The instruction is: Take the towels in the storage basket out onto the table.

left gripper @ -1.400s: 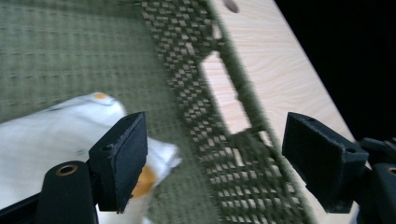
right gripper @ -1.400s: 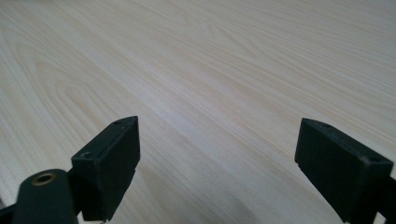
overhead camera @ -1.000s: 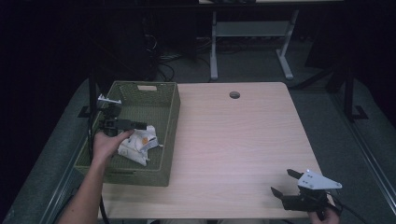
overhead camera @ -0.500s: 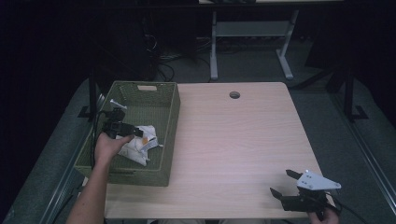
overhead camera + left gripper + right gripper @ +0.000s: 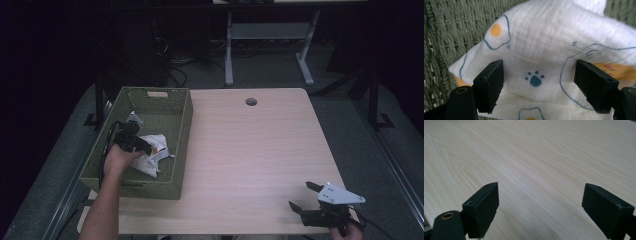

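Note:
A white cloth [image 5: 152, 152] printed with fried eggs and blue paw marks lies crumpled inside the green woven basket [image 5: 172, 150] at the table's left. My left gripper [image 5: 145, 146] is down in the basket, open, its jaws spread over the cloth [image 5: 544, 50] with a paw print between them. The left gripper [image 5: 537, 86] hovers just above the fabric. My right gripper [image 5: 304, 196] rests open at the front right corner of the table, and nothing but bare wood lies between the jaws of the right gripper [image 5: 541, 205].
The light wooden table [image 5: 250, 150] has a round cable hole [image 5: 251, 101] near its far edge. The basket wall [image 5: 184, 125] rises between the cloth and the bare tabletop. Desk legs and cables stand on the dark floor behind.
My left gripper has sunk lower into the basket and shifted right onto the cloth. The right gripper has stayed still.

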